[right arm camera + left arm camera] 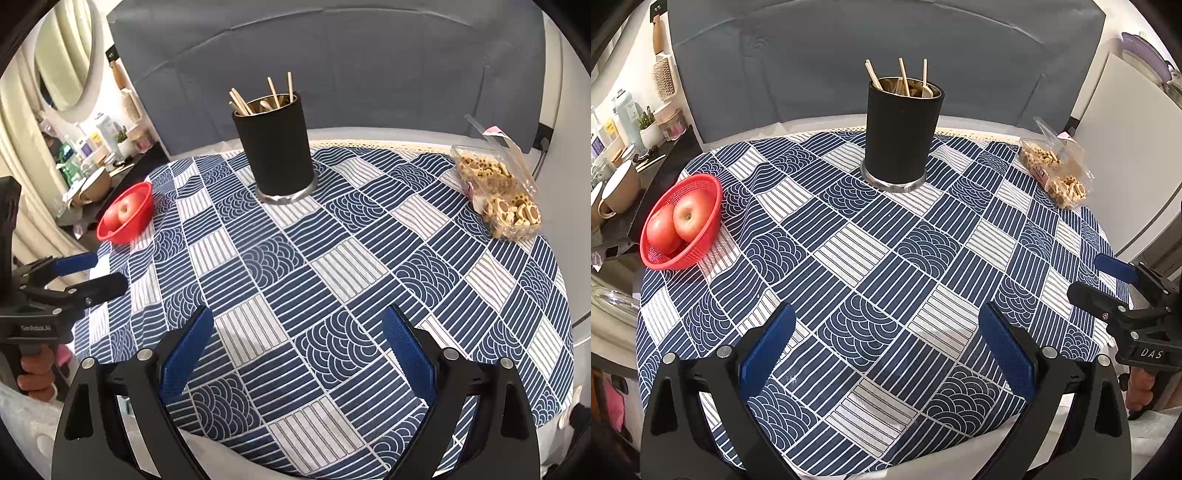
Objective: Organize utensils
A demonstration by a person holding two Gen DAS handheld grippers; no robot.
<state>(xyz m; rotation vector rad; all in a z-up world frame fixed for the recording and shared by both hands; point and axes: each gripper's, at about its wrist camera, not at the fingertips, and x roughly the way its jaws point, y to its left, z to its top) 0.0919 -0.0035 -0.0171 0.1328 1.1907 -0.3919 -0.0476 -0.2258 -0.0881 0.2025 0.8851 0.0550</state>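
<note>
A black cylindrical utensil holder (901, 136) (275, 147) stands upright at the far middle of the round table. Several wooden chopsticks (905, 77) (240, 101) and a pale spoon (926, 88) stick out of it. My left gripper (886, 325) hovers open over the near part of the table, nothing between its blue pads. My right gripper (297, 328) is open and empty too, over the near edge. Each gripper shows in the other's view: the right gripper (1104, 277) at the right edge, the left gripper (99, 271) at the left edge.
A red basket (683, 221) (127, 214) with two apples sits at the table's left. A clear plastic box of biscuits (1056, 170) (498, 192) lies at the far right. A blue-and-white patterned cloth (871, 258) covers the table. A cluttered shelf (624, 147) stands beyond the left side.
</note>
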